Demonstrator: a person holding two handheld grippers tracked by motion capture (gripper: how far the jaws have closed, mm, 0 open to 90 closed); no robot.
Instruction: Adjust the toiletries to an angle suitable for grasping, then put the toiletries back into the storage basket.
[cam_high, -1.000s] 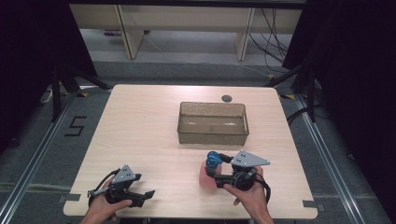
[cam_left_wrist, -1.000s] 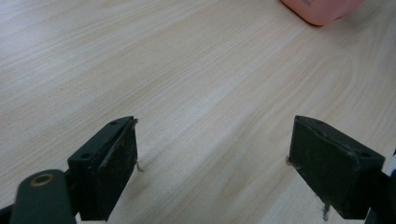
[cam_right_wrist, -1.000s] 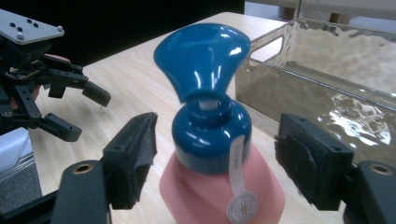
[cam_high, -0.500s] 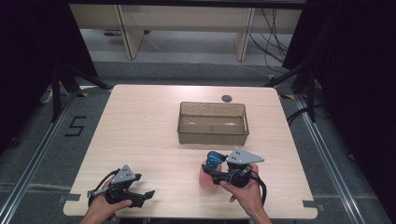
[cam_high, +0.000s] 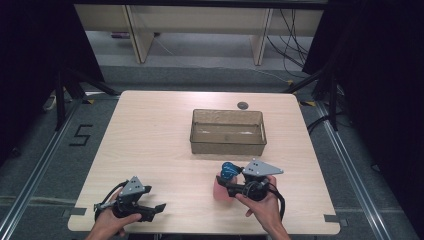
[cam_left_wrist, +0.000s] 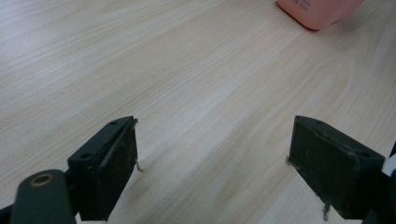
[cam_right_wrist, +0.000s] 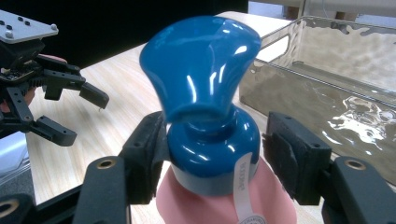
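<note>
A pink bottle (cam_high: 220, 190) with a glossy blue pump top (cam_right_wrist: 205, 74) stands near the table's front right. My right gripper (cam_high: 225, 182) comes at it from the right, its jaws shut on the blue collar (cam_right_wrist: 212, 149) under the pump head, one pad on each side. My left gripper (cam_high: 156, 211) rests low at the front left of the table (cam_high: 150, 135), open with only bare wood between its pads (cam_left_wrist: 114, 158). It is also seen open across the table as the left gripper (cam_right_wrist: 86, 119). The pink bottle (cam_left_wrist: 322, 11) pokes into the top right corner of the left gripper view.
A clear, empty rectangular bin (cam_high: 227, 111) sits at the middle of the table, just beyond the bottle; its near wall (cam_right_wrist: 327, 93) is close on the right of the right gripper view. A small dark disc (cam_high: 242, 105) lies behind the bin.
The right gripper with the bottle has shifted slightly towards the bin, and less of the pink body shows than before. The left gripper has stayed put.
</note>
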